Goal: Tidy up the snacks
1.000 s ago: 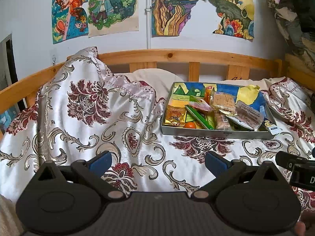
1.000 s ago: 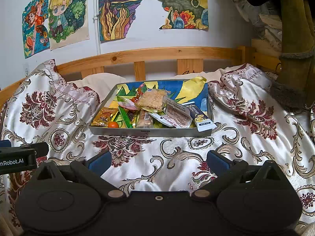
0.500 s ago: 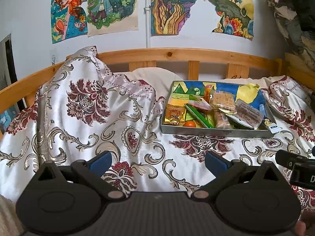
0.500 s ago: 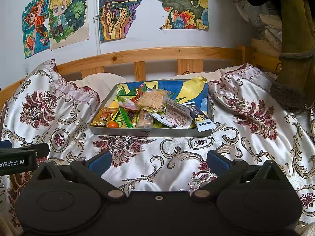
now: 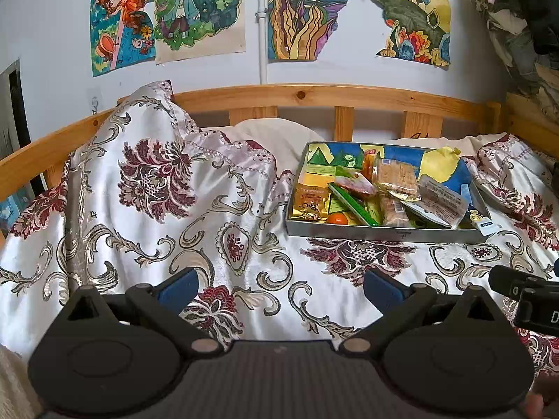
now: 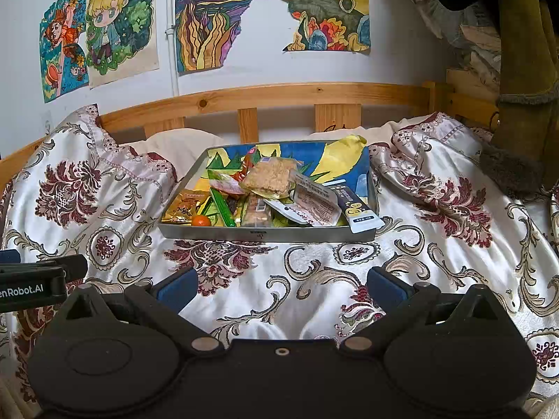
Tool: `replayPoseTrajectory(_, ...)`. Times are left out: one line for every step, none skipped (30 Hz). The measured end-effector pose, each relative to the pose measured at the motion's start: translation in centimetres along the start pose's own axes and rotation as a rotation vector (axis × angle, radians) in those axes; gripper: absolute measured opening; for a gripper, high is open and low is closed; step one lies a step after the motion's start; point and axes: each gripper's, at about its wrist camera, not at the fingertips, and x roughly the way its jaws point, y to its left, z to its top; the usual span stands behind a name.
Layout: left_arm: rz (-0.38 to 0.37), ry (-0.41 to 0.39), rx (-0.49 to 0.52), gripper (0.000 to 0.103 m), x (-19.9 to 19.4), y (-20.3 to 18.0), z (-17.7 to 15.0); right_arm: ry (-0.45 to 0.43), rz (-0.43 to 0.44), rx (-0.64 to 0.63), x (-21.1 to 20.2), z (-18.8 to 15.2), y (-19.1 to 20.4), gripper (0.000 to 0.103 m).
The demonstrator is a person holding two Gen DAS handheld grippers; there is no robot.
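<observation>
Both claws spread wide, nothing held: left gripper [image 5: 279, 284], right gripper [image 6: 281, 284]. Snack packets heaped in metal tray [image 6: 265, 234] on slippery satin bedspread [image 6: 314, 279]. Blue-white sachet [image 6: 360, 214] overhangs rim; tray may be tipped if nudged.

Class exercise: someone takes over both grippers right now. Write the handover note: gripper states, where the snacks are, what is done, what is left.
Left gripper: open, empty, above the bedspread.
Right gripper: open, empty, facing the tray.
Snacks lie jumbled in the tray: gold packet, green stick, small orange ball, cracker pack, blue-and-white sachet overhanging the front right rim.
Done: nothing visibly sorted.
Left: all sorting.
</observation>
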Motion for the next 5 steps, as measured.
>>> replayPoseTrajectory(0.000, 0.001, 0.000, 0.102, 0.03, 0.03, -0.04, 0.000, 0.000, -0.001, -0.01, -0.08, -0.06, 0.102)
replayPoseTrajectory(0.000, 0.003, 0.000, 0.103, 0.06, 0.08, -0.06, 0.001, 0.000, -0.001, -0.04, -0.03, -0.06, 0.102)
replayPoseTrajectory(0.000, 0.006, 0.001, 0.103, 0.11, 0.13, -0.11, 0.000, 0.000, 0.000, -0.01, 0.04, 0.02, 0.102)
replayPoseTrajectory(0.000, 0.008, 0.002, 0.102, 0.16, 0.15, -0.11, 0.001, 0.000, 0.000, -0.02, 0.05, 0.03, 0.102)
replayPoseTrajectory(-0.001, 0.010, 0.003, 0.103, 0.18, 0.17, -0.13, 0.001, 0.000, 0.000, -0.02, 0.02, 0.01, 0.102)
